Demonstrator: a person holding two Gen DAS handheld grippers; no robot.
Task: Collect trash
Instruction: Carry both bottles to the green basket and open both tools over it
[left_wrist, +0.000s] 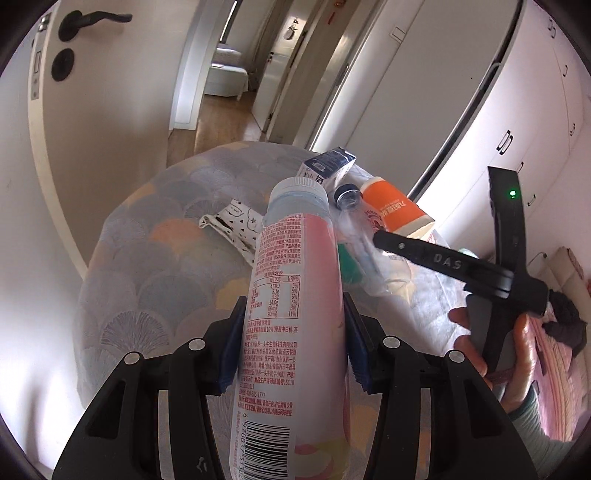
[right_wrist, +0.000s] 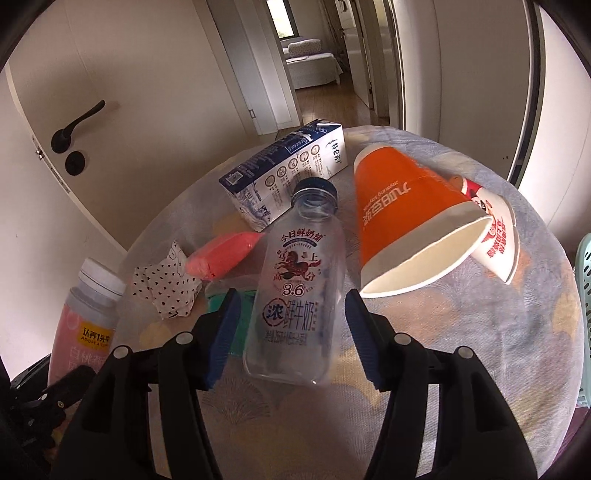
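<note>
Clear milk bottle (right_wrist: 295, 280) lies between right gripper (right_wrist: 291, 321) fingers, jaws wide, not touching. Left gripper (left_wrist: 293, 347) clamps pink yogurt bottle (left_wrist: 291, 295), beside clear bottle.

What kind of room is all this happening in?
Most likely a home bedroom or hallway: a door with a black lever handle, white built-in wardrobes, and a bed visible through the corridor.

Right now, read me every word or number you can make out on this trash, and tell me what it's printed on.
"3.6", "今日鲜奶铺", "浓 鲜牛奶": clear milk bottle.
"ADOPT A COW", "认养1头牛": pink bottle.
"413kJ", "NRV%", "400-605-1777": pink bottle's back label.
"DAS": right hand-held gripper.
Carton and cup print: not reliably readable.
</note>
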